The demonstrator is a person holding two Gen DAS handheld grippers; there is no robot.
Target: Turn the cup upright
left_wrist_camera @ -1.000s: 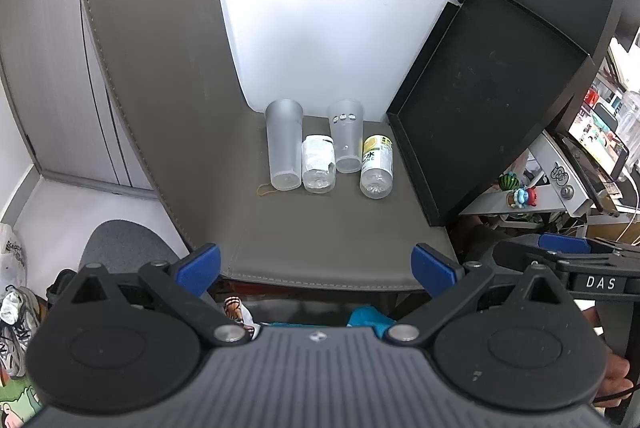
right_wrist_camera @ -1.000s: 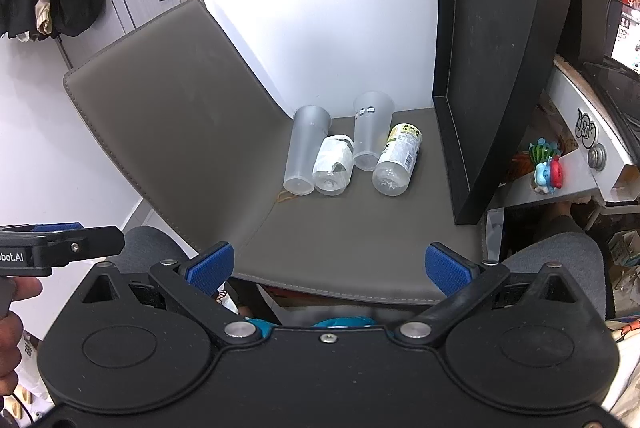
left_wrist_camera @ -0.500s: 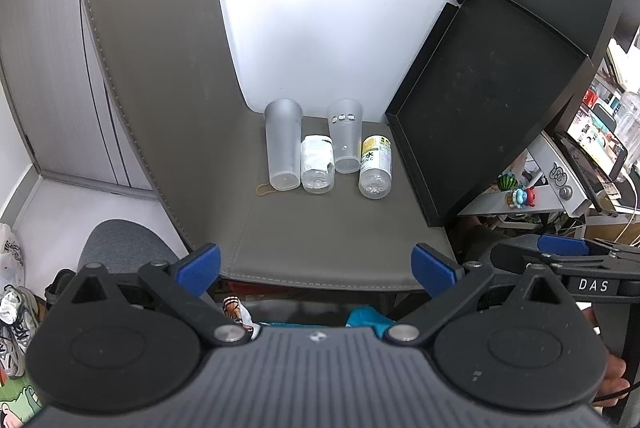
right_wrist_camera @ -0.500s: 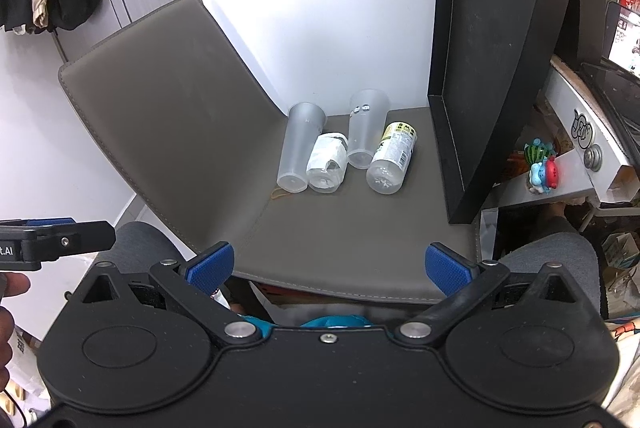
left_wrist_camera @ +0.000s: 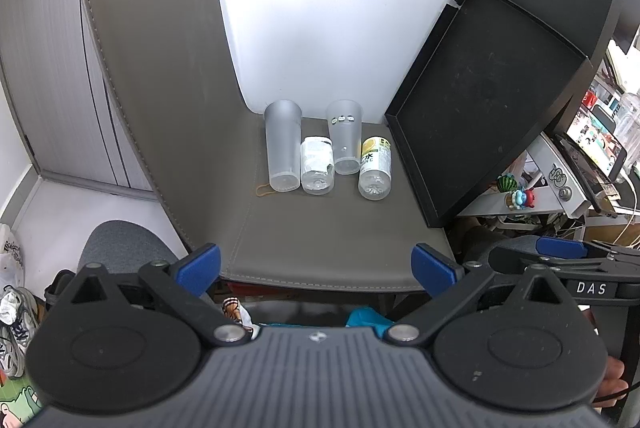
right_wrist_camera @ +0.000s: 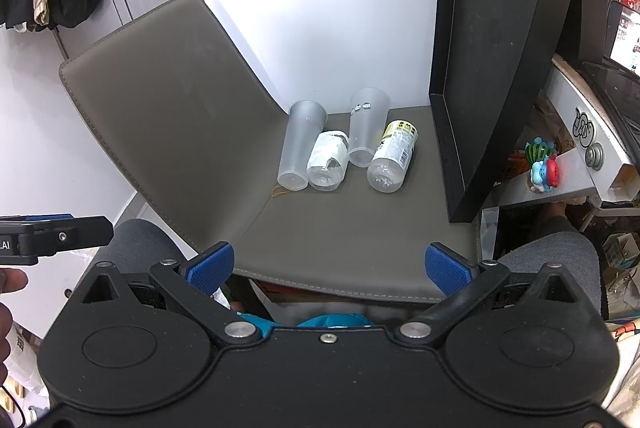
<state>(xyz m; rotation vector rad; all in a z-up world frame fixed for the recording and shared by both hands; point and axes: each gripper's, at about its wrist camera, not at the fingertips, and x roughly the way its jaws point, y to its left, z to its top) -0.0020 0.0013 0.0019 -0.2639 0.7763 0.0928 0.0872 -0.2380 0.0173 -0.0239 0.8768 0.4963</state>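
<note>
Two frosted plastic cups lie on their sides on the grey chair seat (left_wrist_camera: 320, 240), bases toward me: a taller left cup (left_wrist_camera: 282, 145) and a shorter right cup (left_wrist_camera: 345, 135). They show in the right wrist view too, left cup (right_wrist_camera: 301, 145) and right cup (right_wrist_camera: 366, 126). My left gripper (left_wrist_camera: 316, 266) is open and empty at the seat's front edge, well short of the cups. My right gripper (right_wrist_camera: 328, 266) is open and empty, also at the front edge.
Two plastic bottles lie beside the cups: a clear one (left_wrist_camera: 317, 165) and a yellow-labelled one (left_wrist_camera: 375, 167). A rubber band (left_wrist_camera: 265, 190) lies left of them. A black tray (left_wrist_camera: 480, 96) leans at the seat's right. The chair back (left_wrist_camera: 160, 68) rises on the left.
Both grippers have drifted slightly; the cups and bottles have not moved. Both stay open.
</note>
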